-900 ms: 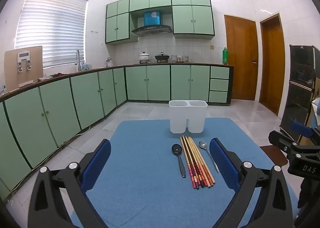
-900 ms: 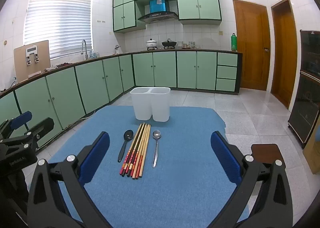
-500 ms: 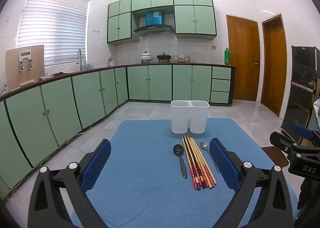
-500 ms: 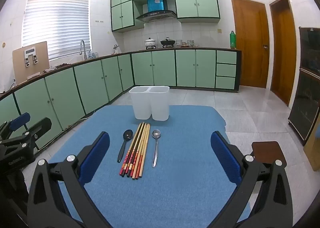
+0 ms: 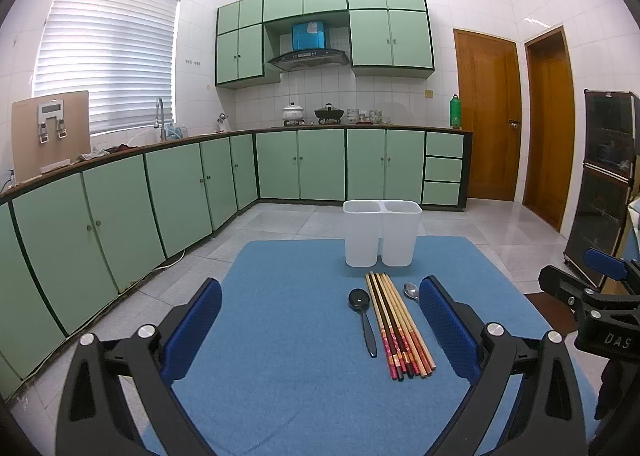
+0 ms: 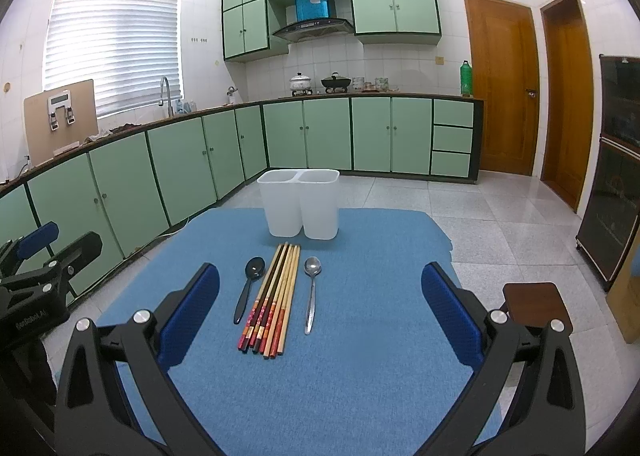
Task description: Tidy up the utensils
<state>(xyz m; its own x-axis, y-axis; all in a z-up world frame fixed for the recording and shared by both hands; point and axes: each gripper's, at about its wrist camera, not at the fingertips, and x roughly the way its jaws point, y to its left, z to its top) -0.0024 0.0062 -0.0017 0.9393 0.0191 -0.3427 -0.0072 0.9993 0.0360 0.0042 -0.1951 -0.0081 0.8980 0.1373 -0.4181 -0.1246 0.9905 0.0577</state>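
On the blue mat [image 5: 288, 296] [image 6: 360, 316] lie a black spoon [image 5: 363, 316] [image 6: 249, 284], a bundle of several chopsticks [image 5: 398, 322] [image 6: 274, 296] and a silver spoon [image 5: 411, 290] [image 6: 311, 288], side by side. Behind them stands a white two-compartment holder [image 5: 381, 232] [image 6: 299, 207], both compartments looking empty. My left gripper [image 5: 320, 324] is open over the mat, left of the utensils, its right finger hiding the silver spoon's handle. My right gripper [image 6: 320, 316] is open and holds nothing, hovering short of the utensils.
Green kitchen cabinets [image 5: 160, 191] run along the left and back walls. Two wooden doors [image 5: 516, 123] and a dark cabinet [image 5: 608, 175] stand at the right. A brown stool [image 6: 536, 306] sits beside the mat's right edge.
Both views have shifted slightly; the utensils and holder sit a little further right in the left wrist view and left in the right wrist view. Both grippers stayed open.
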